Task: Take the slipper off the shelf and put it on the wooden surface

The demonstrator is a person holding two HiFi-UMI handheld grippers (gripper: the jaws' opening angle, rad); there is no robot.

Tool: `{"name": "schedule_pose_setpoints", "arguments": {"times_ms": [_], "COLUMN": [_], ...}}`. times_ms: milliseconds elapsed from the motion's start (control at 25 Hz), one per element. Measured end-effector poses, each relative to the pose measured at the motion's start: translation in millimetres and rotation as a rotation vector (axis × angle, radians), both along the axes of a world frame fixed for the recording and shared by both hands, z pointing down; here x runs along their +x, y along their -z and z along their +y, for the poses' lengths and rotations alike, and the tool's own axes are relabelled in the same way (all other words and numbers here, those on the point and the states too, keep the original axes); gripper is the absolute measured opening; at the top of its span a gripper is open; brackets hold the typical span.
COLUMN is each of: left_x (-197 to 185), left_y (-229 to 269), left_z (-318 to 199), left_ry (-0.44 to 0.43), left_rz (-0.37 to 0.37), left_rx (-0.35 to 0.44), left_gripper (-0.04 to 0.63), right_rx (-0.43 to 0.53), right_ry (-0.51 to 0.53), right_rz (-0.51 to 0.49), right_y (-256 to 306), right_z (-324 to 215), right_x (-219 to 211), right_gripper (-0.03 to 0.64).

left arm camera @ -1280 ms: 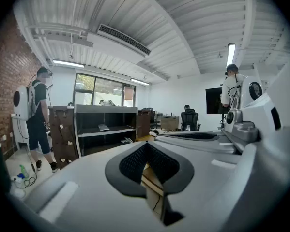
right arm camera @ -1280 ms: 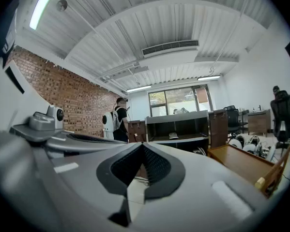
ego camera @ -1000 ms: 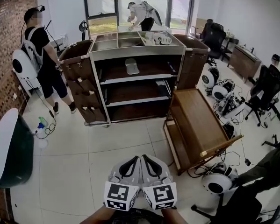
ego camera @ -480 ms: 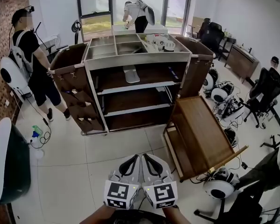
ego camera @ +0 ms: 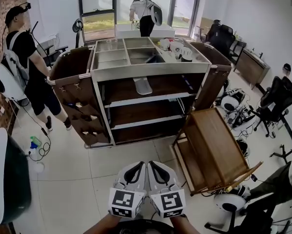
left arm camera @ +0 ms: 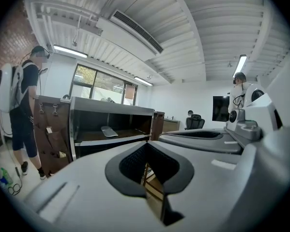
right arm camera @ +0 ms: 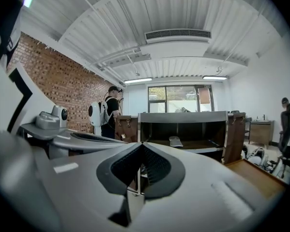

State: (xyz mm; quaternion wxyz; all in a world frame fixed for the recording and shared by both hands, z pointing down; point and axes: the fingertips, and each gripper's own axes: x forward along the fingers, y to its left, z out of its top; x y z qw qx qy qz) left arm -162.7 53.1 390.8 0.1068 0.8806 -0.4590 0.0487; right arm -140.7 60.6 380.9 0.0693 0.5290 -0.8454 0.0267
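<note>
A pale grey slipper lies on the top shelf of the brown and grey cart; it also shows far ahead in the left gripper view as the slipper and in the right gripper view as the slipper. The wooden surface is a low slanted stand to the right of the cart. My left gripper and right gripper are held side by side low in the head view, well short of the cart. Both are shut with nothing between their jaws.
A person with a white backpack stands left of the cart, and another person is at the window behind it. Office chairs and white round devices with cables crowd the right. A dark rounded object fills the left edge.
The cart and wooden stand have come closer and grown larger in the head view. Both grippers keep their side-by-side pose and stay shut.
</note>
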Motion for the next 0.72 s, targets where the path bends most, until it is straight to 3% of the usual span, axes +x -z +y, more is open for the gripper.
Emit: {"name": "schedule_pose_setpoints", "arguments": {"times_ms": [360,720], "left_x": [-31.4,-36.6], "left_y": [-0.6,-4.9], "left_z": [-48.7,-79.3], "left_ry": [-0.012,-0.019], "left_rz": [0.033,0.030], "left_rx": [-0.012,-0.017], "left_gripper": [0.005,0.005], "right_rx": [-0.023,-0.022], "right_ry": [-0.004,-0.017], "right_rz": [0.026,0.014], "right_y": [-2.7,-6.1], "right_z": [-43.2,-74.2], "right_x": [-36.2,-41.1], "right_gripper": [0.000,0.000]}}
